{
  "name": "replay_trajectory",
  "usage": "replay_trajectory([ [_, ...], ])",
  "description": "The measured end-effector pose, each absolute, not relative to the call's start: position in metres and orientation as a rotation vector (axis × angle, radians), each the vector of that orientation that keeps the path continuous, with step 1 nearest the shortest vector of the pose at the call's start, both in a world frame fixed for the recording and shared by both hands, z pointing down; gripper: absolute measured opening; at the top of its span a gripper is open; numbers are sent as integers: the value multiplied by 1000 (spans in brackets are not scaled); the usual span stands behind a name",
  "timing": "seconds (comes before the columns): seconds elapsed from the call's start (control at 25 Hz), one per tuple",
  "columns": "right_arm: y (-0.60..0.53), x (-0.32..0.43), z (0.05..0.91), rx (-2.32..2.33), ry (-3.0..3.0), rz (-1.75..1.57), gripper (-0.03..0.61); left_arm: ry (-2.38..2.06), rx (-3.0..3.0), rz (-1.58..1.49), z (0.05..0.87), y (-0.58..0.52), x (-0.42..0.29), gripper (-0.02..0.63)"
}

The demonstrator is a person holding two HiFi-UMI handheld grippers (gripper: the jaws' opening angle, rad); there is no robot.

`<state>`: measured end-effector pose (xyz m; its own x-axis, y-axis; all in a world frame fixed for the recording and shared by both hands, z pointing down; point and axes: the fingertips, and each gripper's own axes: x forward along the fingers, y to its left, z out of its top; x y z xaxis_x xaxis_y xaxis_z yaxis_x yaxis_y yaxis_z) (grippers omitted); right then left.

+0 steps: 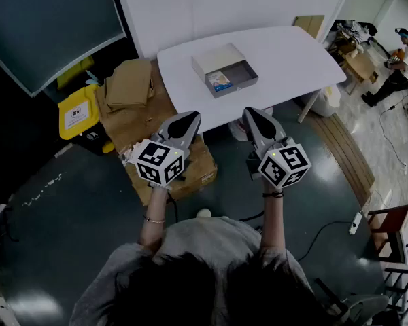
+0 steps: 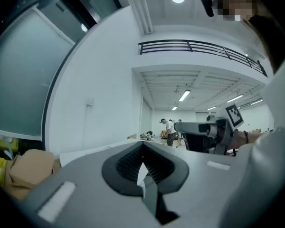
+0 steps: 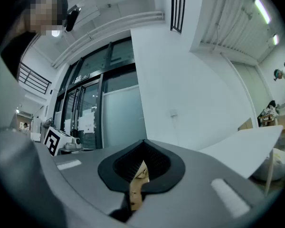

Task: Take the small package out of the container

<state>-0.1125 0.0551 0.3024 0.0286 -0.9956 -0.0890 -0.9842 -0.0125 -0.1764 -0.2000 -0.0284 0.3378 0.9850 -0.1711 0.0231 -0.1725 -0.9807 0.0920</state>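
On the white table (image 1: 285,53) stands a grey open container (image 1: 226,68), like a shallow drawer. A small package (image 1: 219,81) with a blue print lies inside it near the front left corner. My left gripper (image 1: 191,117) is shut and held level, just short of the table's near edge. My right gripper (image 1: 252,112) is beside it, also shut and empty, its tip near the table edge below the container. In the left gripper view the jaws (image 2: 143,144) meet with nothing between them. The right gripper view shows the same (image 3: 143,142).
Flattened cardboard boxes (image 1: 130,87) pile up left of the table, with a yellow bin (image 1: 77,111) beyond them. Another carton (image 1: 198,170) sits on the floor under my left gripper. A person (image 1: 400,63) sits at the far right. A chair (image 1: 393,229) stands at the lower right.
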Motion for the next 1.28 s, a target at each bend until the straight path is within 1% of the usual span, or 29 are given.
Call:
replay_trajectory([
  [0.52,63,-104,311,-2087,2144,-118,12,-270,3035,32,339,-14,-184,-8],
  [1.28,74,-59,315,-2021,2156,-162,12,-370,2988,58,349,13,-143,-8],
])
